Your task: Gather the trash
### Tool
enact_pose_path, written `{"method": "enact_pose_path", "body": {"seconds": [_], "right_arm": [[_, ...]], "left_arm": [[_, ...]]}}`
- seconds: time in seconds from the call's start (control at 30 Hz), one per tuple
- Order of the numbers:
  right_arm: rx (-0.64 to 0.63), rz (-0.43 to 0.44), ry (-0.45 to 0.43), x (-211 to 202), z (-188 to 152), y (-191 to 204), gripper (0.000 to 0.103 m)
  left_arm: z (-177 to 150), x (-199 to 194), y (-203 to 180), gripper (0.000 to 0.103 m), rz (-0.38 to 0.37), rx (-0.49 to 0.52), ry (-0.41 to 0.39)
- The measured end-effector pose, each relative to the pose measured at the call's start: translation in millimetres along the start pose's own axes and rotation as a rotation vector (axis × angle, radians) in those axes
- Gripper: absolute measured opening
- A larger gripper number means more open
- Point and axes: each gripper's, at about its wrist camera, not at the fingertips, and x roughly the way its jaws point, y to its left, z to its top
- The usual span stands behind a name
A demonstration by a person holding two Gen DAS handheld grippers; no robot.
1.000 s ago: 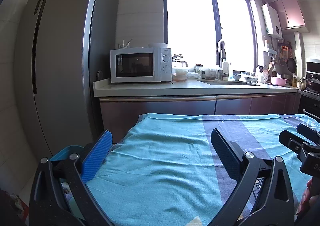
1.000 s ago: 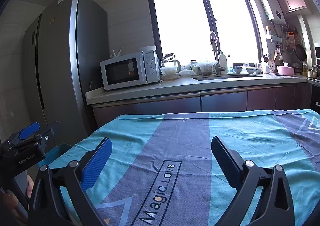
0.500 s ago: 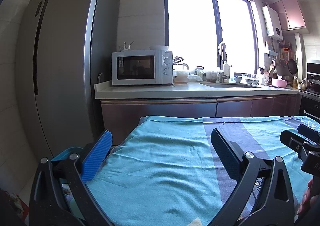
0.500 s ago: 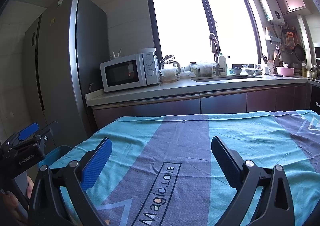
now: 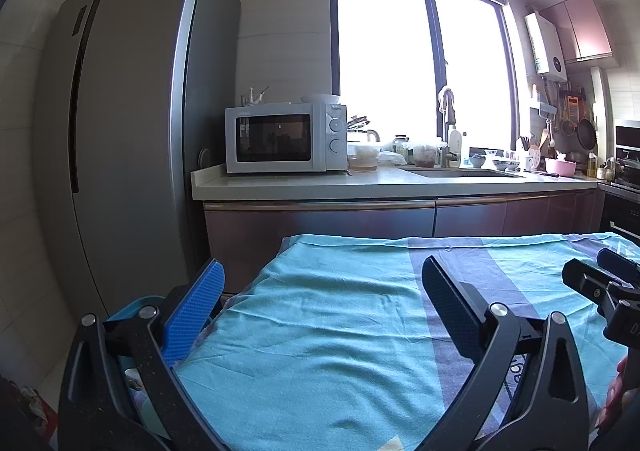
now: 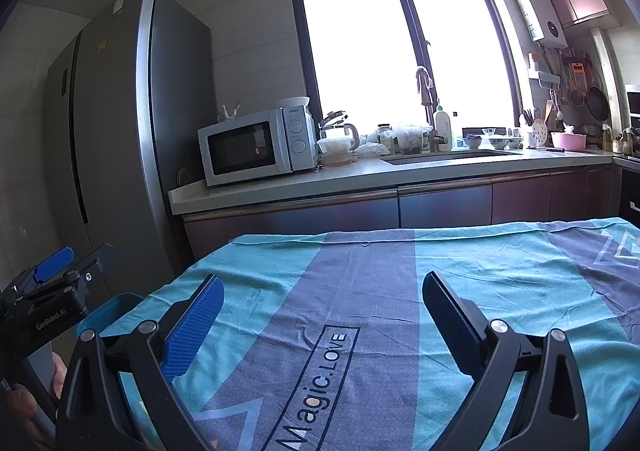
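My left gripper is open over the left part of a table draped in a teal and purple cloth, with nothing between its blue pads. My right gripper is open too, empty, above the cloth's "Magic.LOVE" print. Each gripper shows in the other's view: the right gripper at the right edge, the left gripper at the left edge. A teal bin sits below the table's left edge, partly hidden by my left finger. No loose trash shows on the cloth.
Beyond the table's far edge runs a kitchen counter with a microwave, a sink and jars under a bright window. A tall grey fridge stands at the left. A hand holds the left gripper's handle.
Both views have drifted slightly, with the counter and microwave sitting a little lower in frame. Both grippers stay open and empty.
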Motion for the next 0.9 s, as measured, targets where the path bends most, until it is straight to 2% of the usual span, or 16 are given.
{"method": "enact_pose_path", "body": {"seconds": [0.9], "right_arm": [[0.014,-0.001,0.006,0.3,-0.9,-4.1,0.096]], "left_arm": [[-1.1,1.0,-2.6,0.097,-0.002,0.010,0.006]]}}
